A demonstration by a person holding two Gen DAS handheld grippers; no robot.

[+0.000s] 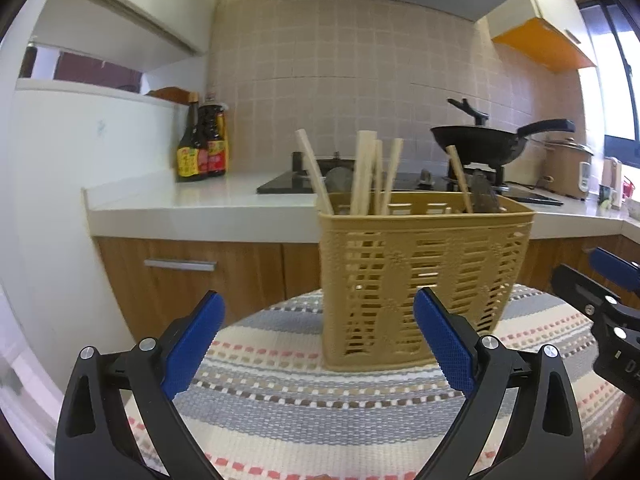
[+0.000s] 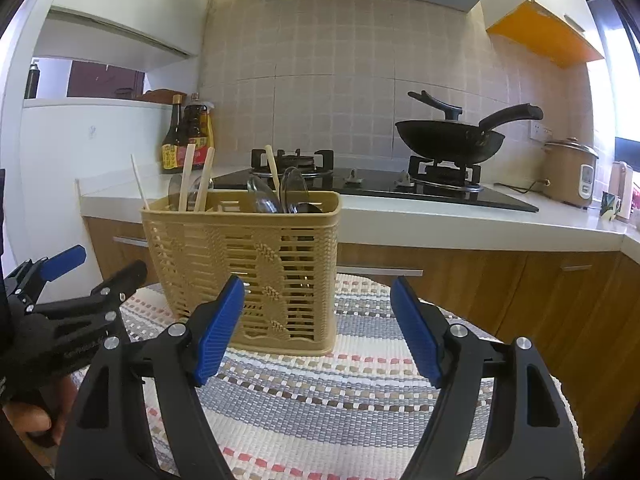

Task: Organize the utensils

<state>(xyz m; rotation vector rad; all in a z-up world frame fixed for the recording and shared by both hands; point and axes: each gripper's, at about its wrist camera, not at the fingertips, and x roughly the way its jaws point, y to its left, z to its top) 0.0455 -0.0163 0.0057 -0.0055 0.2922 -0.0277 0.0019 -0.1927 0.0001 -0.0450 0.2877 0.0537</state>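
Observation:
A tan plastic utensil basket [image 1: 420, 280] stands upright on a striped woven mat [image 1: 304, 400]. Several wooden chopsticks [image 1: 366, 172] stick up from its left part, one more [image 1: 460, 180] and a dark spoon [image 1: 484, 196] from its right part. My left gripper [image 1: 320, 340] is open and empty, a little short of the basket. In the right wrist view the basket [image 2: 248, 272] holds chopsticks [image 2: 196, 180] and clear spoons [image 2: 280, 192]. My right gripper [image 2: 318, 320] is open and empty, just in front of the basket's right corner. The left gripper [image 2: 76, 284] shows at the left there.
Behind the mat runs a white counter [image 2: 440, 220] with wooden cabinets [image 2: 480, 280] below. On it are a gas hob [image 2: 360, 184], a black wok [image 2: 448, 140], sauce bottles [image 1: 202, 148] and a rice cooker [image 2: 570, 172]. The right gripper [image 1: 600, 292] shows at the right edge.

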